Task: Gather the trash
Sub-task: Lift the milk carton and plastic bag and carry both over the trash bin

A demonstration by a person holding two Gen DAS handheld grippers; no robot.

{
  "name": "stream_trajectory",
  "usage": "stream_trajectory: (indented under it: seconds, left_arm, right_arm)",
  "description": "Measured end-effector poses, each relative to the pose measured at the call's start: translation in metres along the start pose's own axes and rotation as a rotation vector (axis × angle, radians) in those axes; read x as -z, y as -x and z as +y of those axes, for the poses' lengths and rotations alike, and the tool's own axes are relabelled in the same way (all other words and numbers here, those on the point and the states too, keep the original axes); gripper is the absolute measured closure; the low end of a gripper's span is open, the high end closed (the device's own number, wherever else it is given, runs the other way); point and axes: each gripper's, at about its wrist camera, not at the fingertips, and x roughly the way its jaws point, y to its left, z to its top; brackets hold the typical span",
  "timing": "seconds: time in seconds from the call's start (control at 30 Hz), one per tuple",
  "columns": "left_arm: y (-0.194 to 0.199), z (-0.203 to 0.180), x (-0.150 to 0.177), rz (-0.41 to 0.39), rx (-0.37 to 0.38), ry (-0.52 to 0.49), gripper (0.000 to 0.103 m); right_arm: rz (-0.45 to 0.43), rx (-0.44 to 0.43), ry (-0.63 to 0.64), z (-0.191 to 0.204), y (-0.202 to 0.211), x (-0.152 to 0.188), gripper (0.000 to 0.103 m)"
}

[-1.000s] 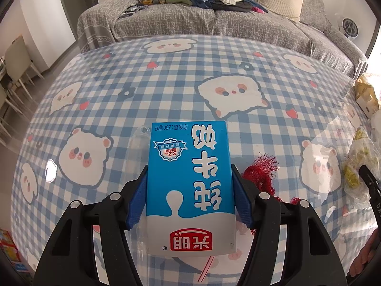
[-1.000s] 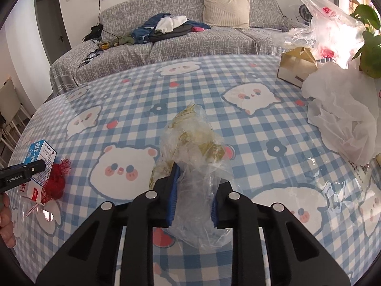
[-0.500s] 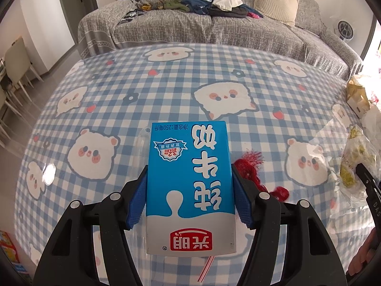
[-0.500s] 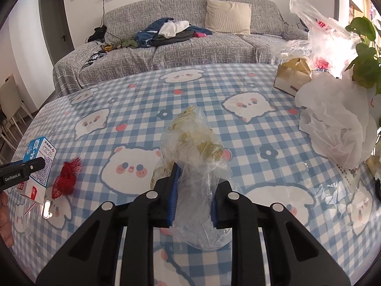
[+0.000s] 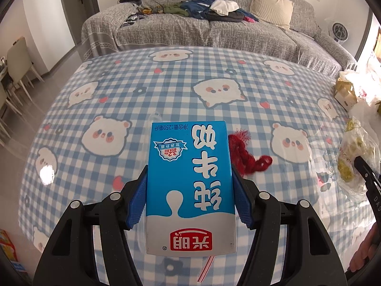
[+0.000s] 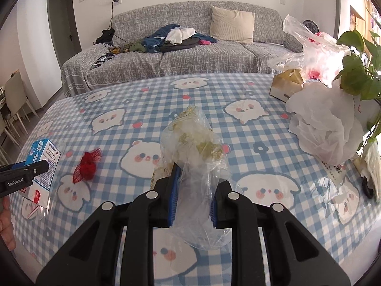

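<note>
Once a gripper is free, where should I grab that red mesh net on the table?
Pinch the bunched, thicker middle of the red mesh net, coming straight down from above. It lies flat and limp on the tablecloth, clear of other things, so its frayed ends would likely slip.

Black hand-held gripper [image 5: 190,197], blue pads [image 5: 137,205]

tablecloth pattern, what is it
Blue and white check with white cartoon bear faces, small red hearts and flowers on the tablecloth; clearest in the right wrist view.
</note>
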Motion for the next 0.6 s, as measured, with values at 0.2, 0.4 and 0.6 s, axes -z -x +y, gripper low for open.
stream_trajectory:
  seconds: [0.2, 0.4, 0.6]
  left_arm:
    - [0.012, 0.005, 0.015, -0.001, -0.002, 0.003, 0.041]
    - [0.026, 0.011, 0.028, -0.012, -0.003, 0.006, 0.041]
    - [0.034, 0.015, 0.041, -0.009, -0.010, 0.005, 0.041]
  right_arm:
    - [-0.003, -0.002, 0.002, 0.005, 0.017, 0.009, 0.083]
    - [0.004, 0.001, 0.009, 0.009, 0.027, 0.020, 0.083]
    - [0.002, -0.004, 0.021, 0.014, 0.039, 0.029, 0.082]
